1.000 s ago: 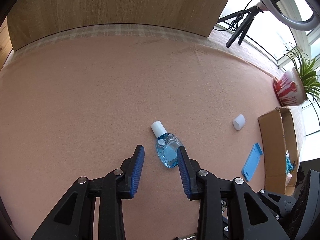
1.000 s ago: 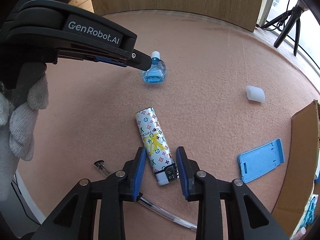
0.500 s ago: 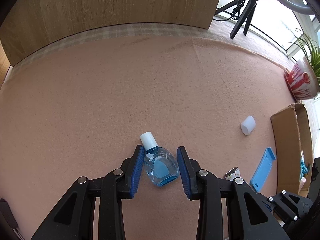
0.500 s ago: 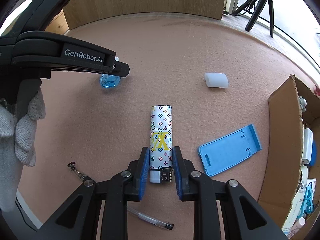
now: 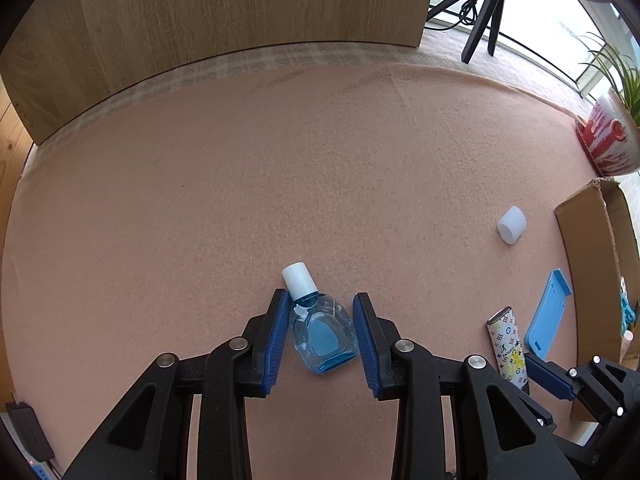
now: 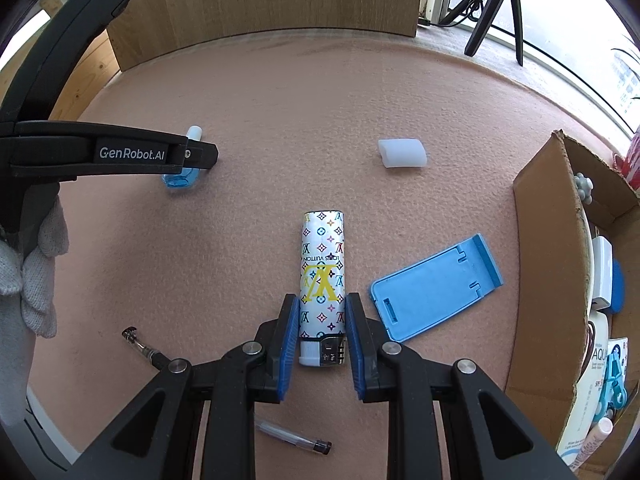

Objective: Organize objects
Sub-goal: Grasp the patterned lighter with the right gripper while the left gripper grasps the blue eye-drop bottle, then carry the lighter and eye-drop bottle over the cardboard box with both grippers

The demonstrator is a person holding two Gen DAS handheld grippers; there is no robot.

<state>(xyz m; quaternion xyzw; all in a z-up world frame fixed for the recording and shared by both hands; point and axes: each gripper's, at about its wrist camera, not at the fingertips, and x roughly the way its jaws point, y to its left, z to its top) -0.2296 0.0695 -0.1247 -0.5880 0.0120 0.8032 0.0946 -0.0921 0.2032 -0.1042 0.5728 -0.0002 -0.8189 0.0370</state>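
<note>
Lighter and bottle, both being picked at once! The patterned white lighter [image 6: 322,280] lies lengthwise on the pink felt tabletop [image 6: 280,112], its metal head at the near end, and the right gripper [image 6: 322,336] has come down over it since a second ago and narrowed its jaws until the blue pads [image 6: 291,332] sit flush against the lighter's sides; that looks like a grip, though it hasn't left the cloth. Over on the left, the left gripper [image 5: 320,336] has slid forward too: a second ago the small clear bottle of blue liquid with a white cap [image 5: 322,330] lay just beyond its tips, and now the bottle lies between them, cap pointing far and slightly left. The left pad touches the bottle's neck, the right pad stands a sliver clear, so those jaws are not yet clamped. What it means: one item looks secured and the other is lined up for a squeeze. The open cardboard box [image 6: 548,280] at the right, already holding toiletries, looks like the destination. Left on the felt are the flat blue plastic phone stand [image 6: 436,292] just right of the lighter, a white cap-like piece [image 6: 402,153] farther off, and a clear pen [image 6: 294,436] at the near edge.
</note>
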